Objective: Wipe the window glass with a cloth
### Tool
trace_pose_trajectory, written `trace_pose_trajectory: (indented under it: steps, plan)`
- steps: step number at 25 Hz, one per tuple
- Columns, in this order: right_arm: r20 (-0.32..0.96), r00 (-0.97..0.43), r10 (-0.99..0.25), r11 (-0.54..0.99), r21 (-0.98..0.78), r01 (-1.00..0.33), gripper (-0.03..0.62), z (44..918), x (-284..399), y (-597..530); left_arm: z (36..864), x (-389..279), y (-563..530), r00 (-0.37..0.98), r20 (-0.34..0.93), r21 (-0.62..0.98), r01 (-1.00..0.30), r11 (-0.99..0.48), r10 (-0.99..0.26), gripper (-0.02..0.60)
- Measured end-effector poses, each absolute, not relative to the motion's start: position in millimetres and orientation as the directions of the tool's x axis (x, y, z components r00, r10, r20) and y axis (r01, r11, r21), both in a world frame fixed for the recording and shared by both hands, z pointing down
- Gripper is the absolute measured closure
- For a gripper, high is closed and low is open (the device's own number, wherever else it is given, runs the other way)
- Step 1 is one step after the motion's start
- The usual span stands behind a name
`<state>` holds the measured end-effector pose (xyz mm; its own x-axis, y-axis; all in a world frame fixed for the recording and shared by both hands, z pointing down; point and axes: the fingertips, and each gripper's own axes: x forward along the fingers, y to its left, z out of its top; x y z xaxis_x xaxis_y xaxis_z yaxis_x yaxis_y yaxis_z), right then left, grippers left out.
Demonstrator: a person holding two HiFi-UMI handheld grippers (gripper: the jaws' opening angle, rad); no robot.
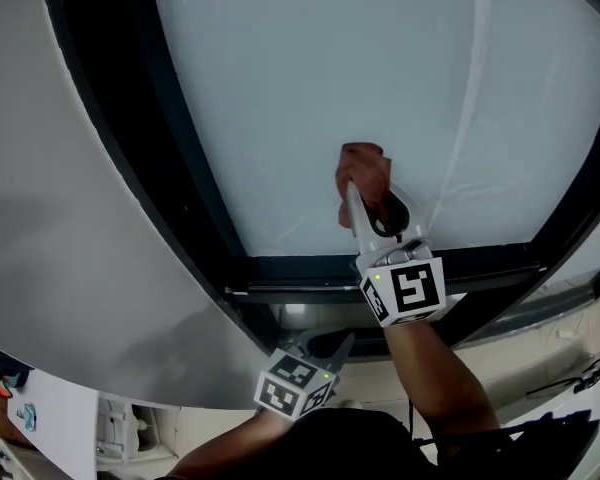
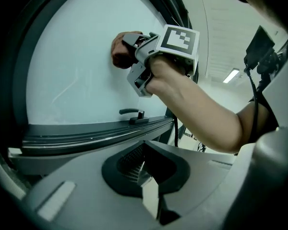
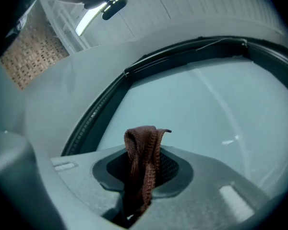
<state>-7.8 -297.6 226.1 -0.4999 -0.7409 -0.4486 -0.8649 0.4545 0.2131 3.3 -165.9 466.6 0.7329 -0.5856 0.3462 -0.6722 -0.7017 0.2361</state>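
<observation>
Right claw [image 1: 368, 208] is clamped on the bunched brown cloth [image 1: 363, 166] and presses it against the window glass [image 1: 300, 88], low down, just above the dark frame [image 1: 380, 268]. I'd say the tight pinch stops it slipping. Left claw [image 1: 325, 350] hangs below the frame, jaws together on nothing, out of the way.

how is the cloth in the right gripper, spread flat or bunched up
Bunched up. The brown cloth is a narrow crumpled wad pinched between the right gripper's jaws, its top against the window glass.
</observation>
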Motion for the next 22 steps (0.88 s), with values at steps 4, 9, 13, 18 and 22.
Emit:
trace_pose_trajectory:
  steps: [4, 9, 13, 18, 22]
  plan:
    - [-0.403, -0.604, -0.687, 0.57, 0.218, -0.793, 0.514, 251, -75, -296, 475, -22, -166, 0.701, 0.386, 0.231, -0.702, -0.673, -0.599, 0.565]
    - [-0.382, -0.67, -0.637, 0.653, 0.195, -0.732, 0.516, 261, -138, -298, 485, -55, -161, 0.673, 0.419, 0.248, -0.73, -0.636, -0.609, 0.565]
    - [-0.386, -0.698, -0.603, 0.683, 0.204, -0.702, 0.515, 259, -179, -299, 487, -80, -162, 0.653, 0.431, 0.252, -0.75, -0.612, -0.623, 0.565]
    - [-0.35, -0.716, -0.604, 0.689, 0.222, -0.69, 0.516, 269, -210, -311, 488, -92, -158, 0.658, 0.44, 0.261, -0.745, -0.614, -0.611, 0.565]
    - [-0.324, -0.687, -0.65, 0.663, 0.2, -0.721, 0.516, 278, -201, -331, 490, -97, -158, 0.659, 0.44, 0.26, -0.744, -0.616, -0.61, 0.565]
